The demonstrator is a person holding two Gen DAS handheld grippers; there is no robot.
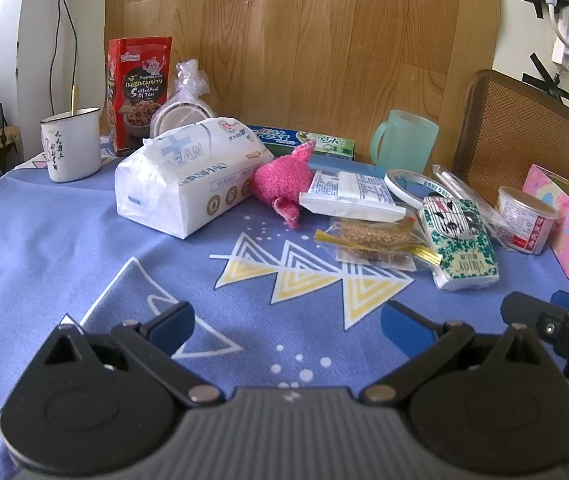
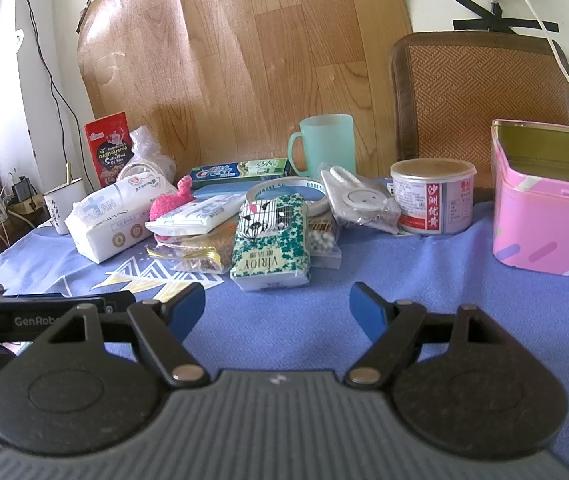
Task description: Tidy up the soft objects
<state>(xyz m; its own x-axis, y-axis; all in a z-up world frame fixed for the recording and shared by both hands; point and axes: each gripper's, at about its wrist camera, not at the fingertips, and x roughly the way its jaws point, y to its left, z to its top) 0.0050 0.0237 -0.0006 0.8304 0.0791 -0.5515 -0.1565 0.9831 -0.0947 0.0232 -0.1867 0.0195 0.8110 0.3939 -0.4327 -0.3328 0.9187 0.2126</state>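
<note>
Blue-padded jaws of the left gripper (image 1: pixel 286 322) spread wide, holding nothing, low over a periwinkle cloth (image 1: pixel 84 248) printed with yellow and white triangles, covering the desk. Same for the right gripper (image 2: pixel 277 308): jaws parted, empty, above bare cloth.

Just beyond the right gripper, a green-and-white tissue pack (image 2: pixel 270 246) lying flat, a black-and-white patterned card resting on its far end. Touching its left side, a clear bag of brown snack bars (image 2: pixel 200 250) with a gold tie, and on top of that a flat white sachet (image 2: pixel 198 216). Behind the sachet, a fuzzy pink knitted toy (image 1: pixel 282 182), soft, leaning against a large white wet-wipe pack (image 1: pixel 188 178) further left. White enamel mug (image 1: pixel 71 145) with a stick in it, well to the left near the desk edge. Red snack pouch (image 1: pixel 139 92) standing upright behind the wipes, beside bowls wrapped in clear plastic (image 1: pixel 182 110).

Toothpaste box (image 2: pixel 240 170) lying along the back, next to an upright mint-green plastic cup (image 2: pixel 324 146). Roll of tape (image 2: pixel 288 196) and a bagged white item (image 2: pixel 360 200) in the middle. To the right, a lidded round tin (image 2: pixel 432 198) with red characters, then an open pink tin box (image 2: pixel 544 216) at the far right, well apart from the soft things. Wood-grain sheet (image 2: pixel 244 60) and a woven brown mat (image 2: pixel 484 88) propped against the wall behind.
</note>
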